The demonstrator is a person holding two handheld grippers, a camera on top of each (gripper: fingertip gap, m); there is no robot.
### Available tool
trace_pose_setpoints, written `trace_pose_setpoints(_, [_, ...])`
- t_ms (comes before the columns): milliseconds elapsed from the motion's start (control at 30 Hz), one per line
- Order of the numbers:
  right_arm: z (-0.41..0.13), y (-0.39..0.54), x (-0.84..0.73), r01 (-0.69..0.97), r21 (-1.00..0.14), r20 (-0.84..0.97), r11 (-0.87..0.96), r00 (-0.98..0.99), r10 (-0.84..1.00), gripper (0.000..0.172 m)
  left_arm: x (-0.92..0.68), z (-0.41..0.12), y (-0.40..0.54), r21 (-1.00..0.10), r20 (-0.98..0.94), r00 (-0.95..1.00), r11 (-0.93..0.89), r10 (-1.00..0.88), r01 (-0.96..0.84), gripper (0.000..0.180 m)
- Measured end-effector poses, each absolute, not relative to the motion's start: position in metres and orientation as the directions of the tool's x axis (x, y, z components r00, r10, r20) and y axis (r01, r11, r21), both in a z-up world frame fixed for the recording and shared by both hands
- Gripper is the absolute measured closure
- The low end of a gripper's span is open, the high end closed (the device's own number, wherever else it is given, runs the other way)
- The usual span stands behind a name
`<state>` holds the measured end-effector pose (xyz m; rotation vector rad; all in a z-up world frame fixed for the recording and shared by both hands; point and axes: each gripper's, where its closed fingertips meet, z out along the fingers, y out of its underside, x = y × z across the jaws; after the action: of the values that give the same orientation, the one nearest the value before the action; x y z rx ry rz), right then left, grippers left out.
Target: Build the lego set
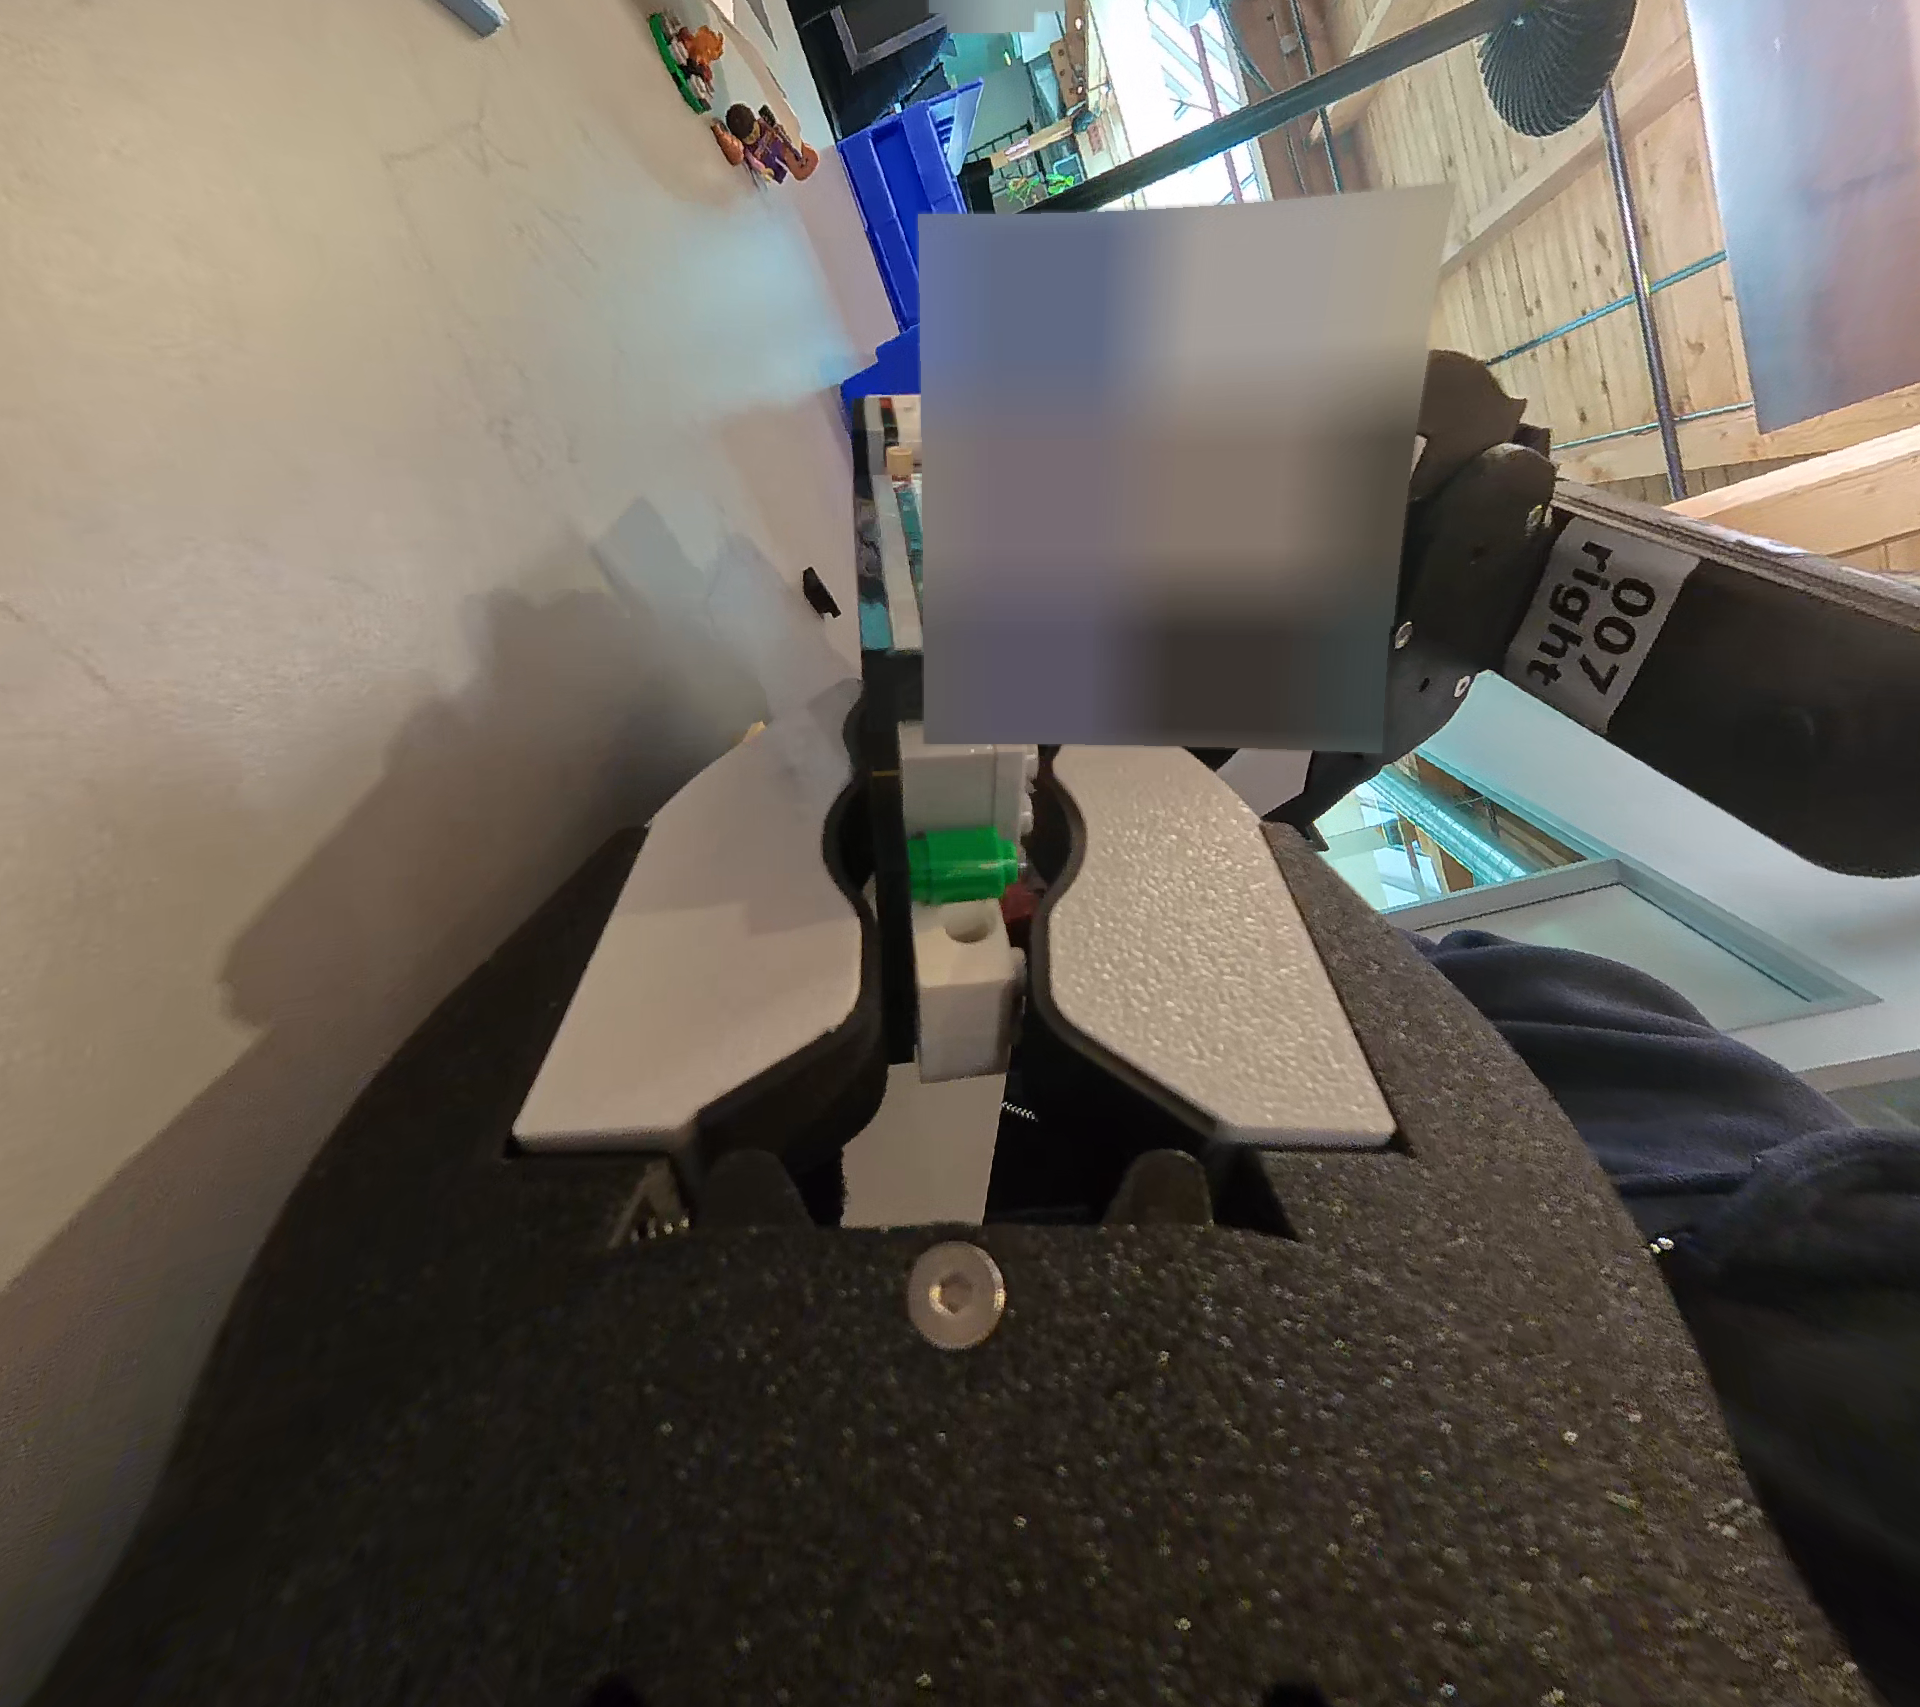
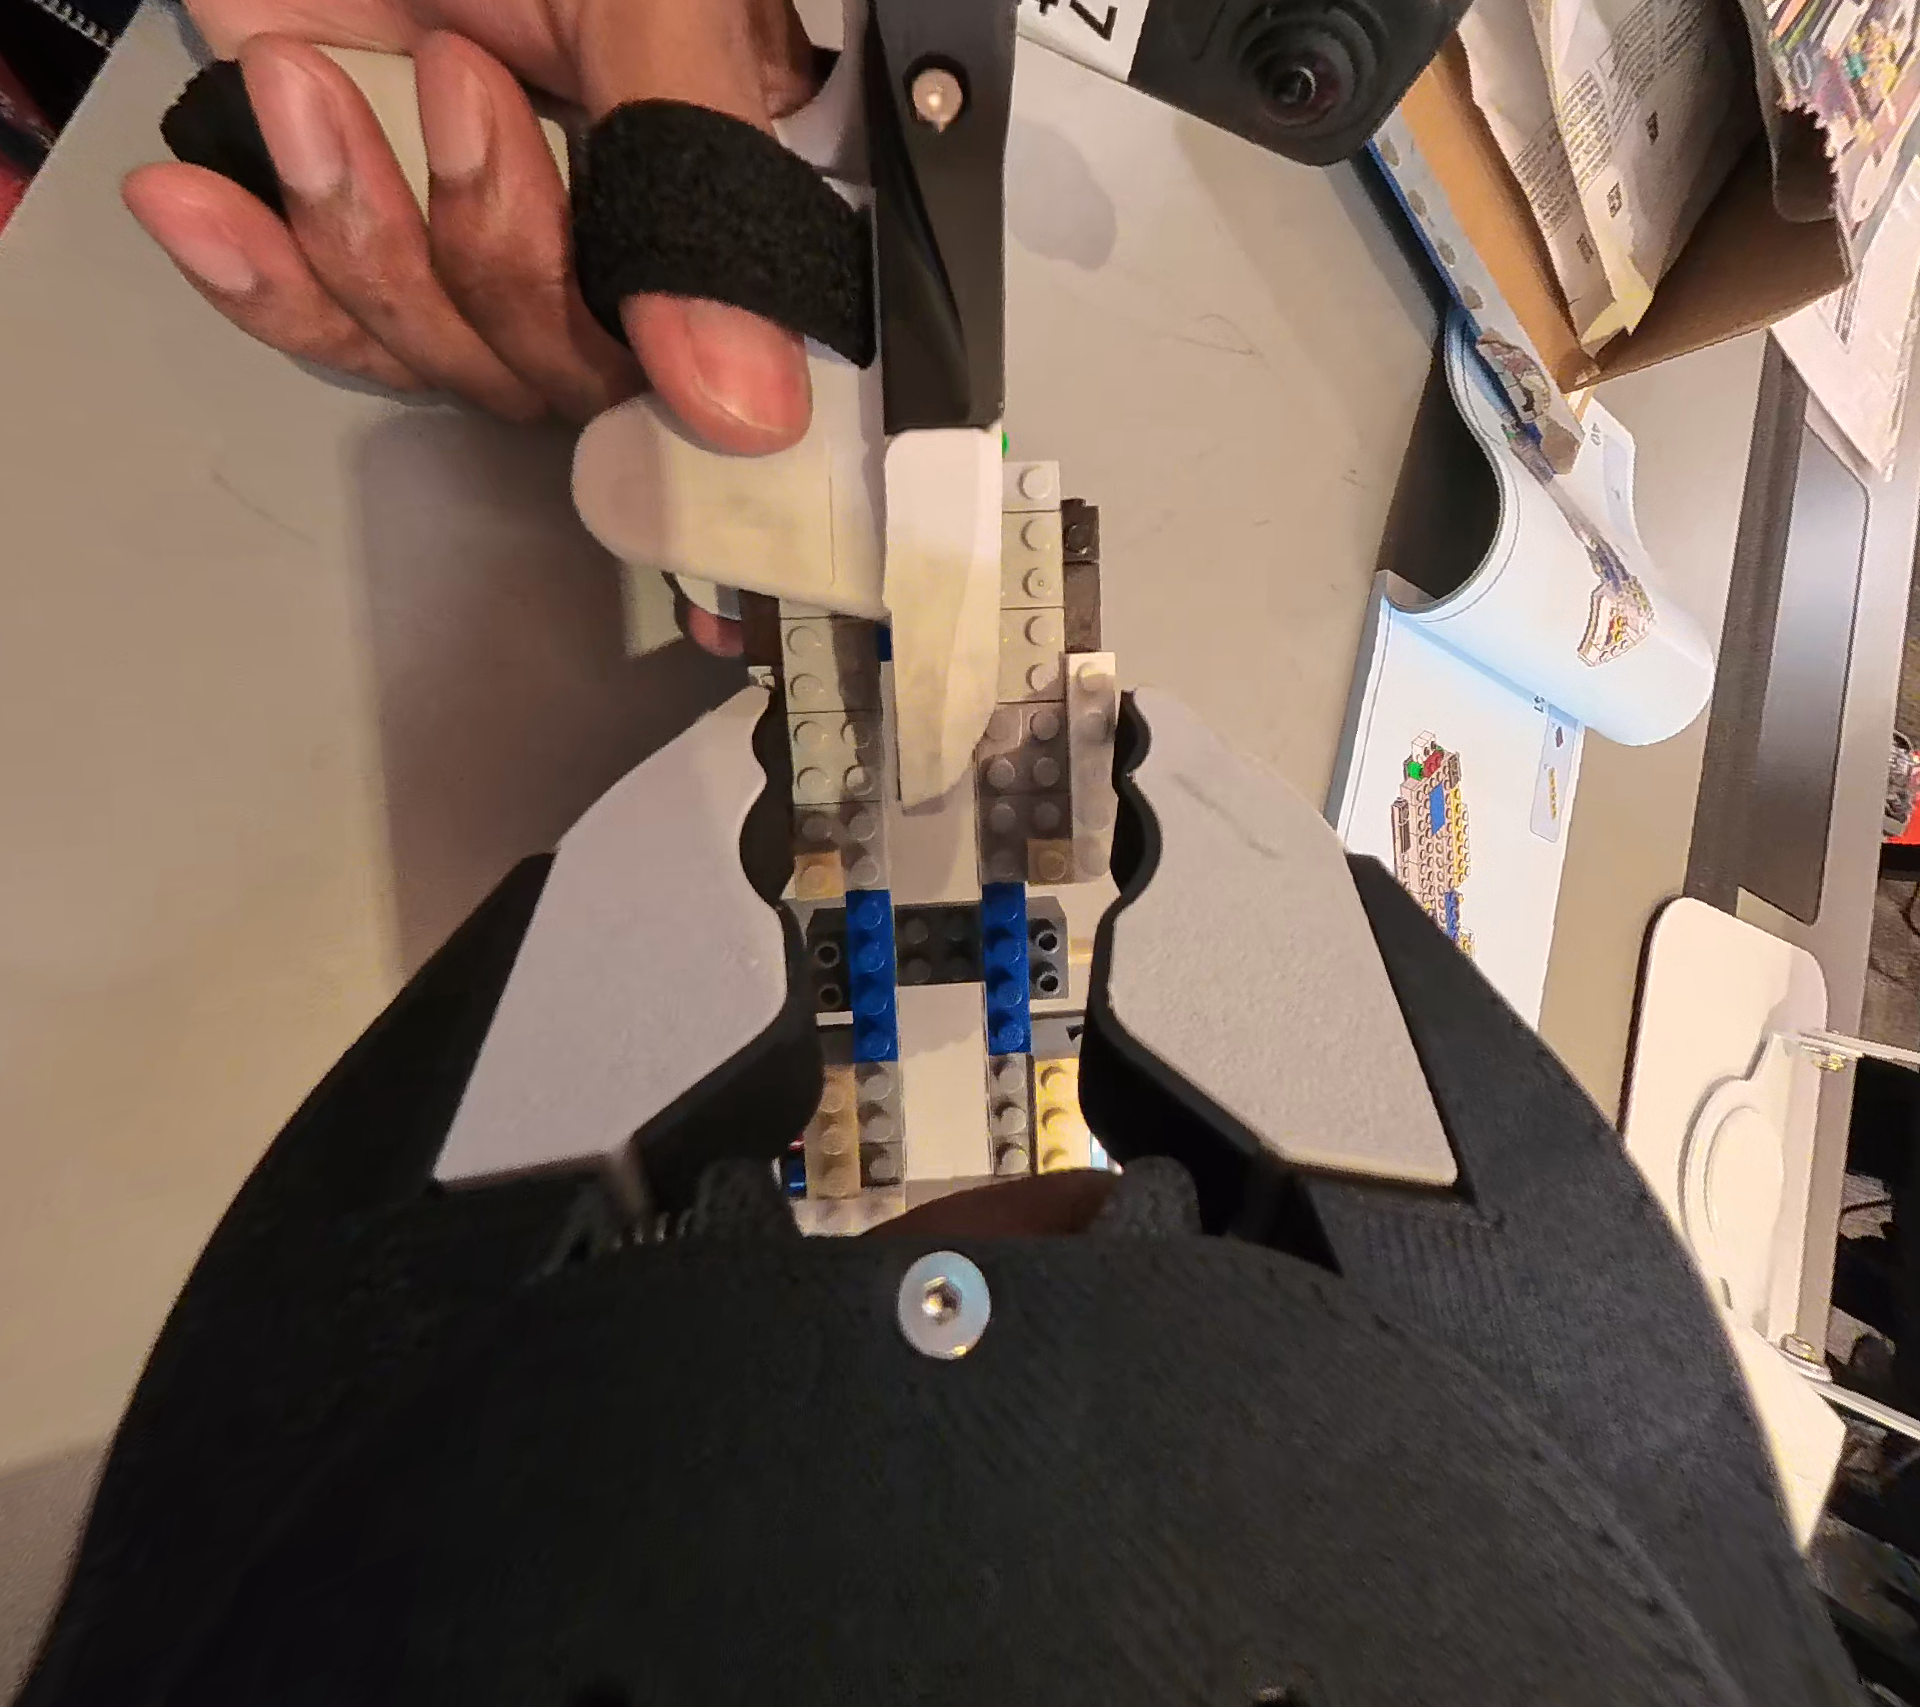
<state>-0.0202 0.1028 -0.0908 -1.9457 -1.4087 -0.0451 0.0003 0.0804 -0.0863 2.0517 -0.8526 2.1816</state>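
A brick model (image 2: 831, 753) of grey, blue, black and tan bricks is held above the grey table (image 2: 260, 722) by both grippers. My right gripper (image 2: 945, 712) has its pads against the model's two long sides and is shut on it. My left gripper (image 1: 951, 784) grips the same model edge-on across its thickness, next to a green brick (image 1: 961, 868) and white bricks. In the right wrist view one of its white fingers (image 2: 935, 618) lies over the model's middle, and a person's hand (image 2: 416, 99) holds its handle. The right gripper's body (image 1: 1475, 597) shows in the left wrist view, with its fingers hidden by a blurred patch.
An open instruction booklet (image 2: 1455, 774) lies right of the model, with papers and cardboard (image 2: 1662, 99) beyond it. A white board (image 2: 1725, 1086) sits at the right edge. Blue bins (image 1: 904, 203) and small brick figures (image 1: 764, 145) stand farther along the table. Left and right tips are no more than a few centimetres apart.
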Motion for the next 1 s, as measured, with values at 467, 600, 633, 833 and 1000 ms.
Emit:
trace_pose_setpoints(467, [-0.0892, 0.1058, -0.0179, 0.8, -0.571, 0.376, -0.184, 0.454, 0.808, 0.113, -0.0043, -0.0814, 0.082, -0.381, 0.924, -0.164, -0.855, -0.344, -0.351, 0.145])
trace_pose_setpoints(600, [-0.0897, 0.1058, -0.0185, 0.795, -0.577, 0.366, -0.187, 0.456, 0.811, 0.113, -0.0056, -0.0825, 0.082, -0.387, 0.922, -0.154, -0.854, -0.355, -0.349, 0.145])
trace_pose_setpoints(633, [-0.0898, 0.1055, -0.0191, 0.794, -0.578, 0.364, -0.187, 0.456, 0.812, 0.113, -0.0063, -0.0827, 0.0818, -0.391, 0.92, -0.151, -0.852, -0.361, -0.348, 0.145])
trace_pose_setpoints(833, [-0.0914, 0.1043, -0.0196, 0.803, -0.567, 0.367, -0.184, 0.447, 0.816, 0.113, -0.0092, -0.0858, 0.0814, -0.416, 0.908, -0.119, -0.841, -0.401, -0.344, 0.146])
trace_pose_setpoints(1000, [-0.0878, 0.1083, -0.0188, 0.803, -0.569, 0.399, -0.177, 0.458, 0.795, 0.113, -0.0083, -0.086, 0.0888, -0.369, 0.929, -0.108, -0.873, -0.353, -0.32, 0.153])
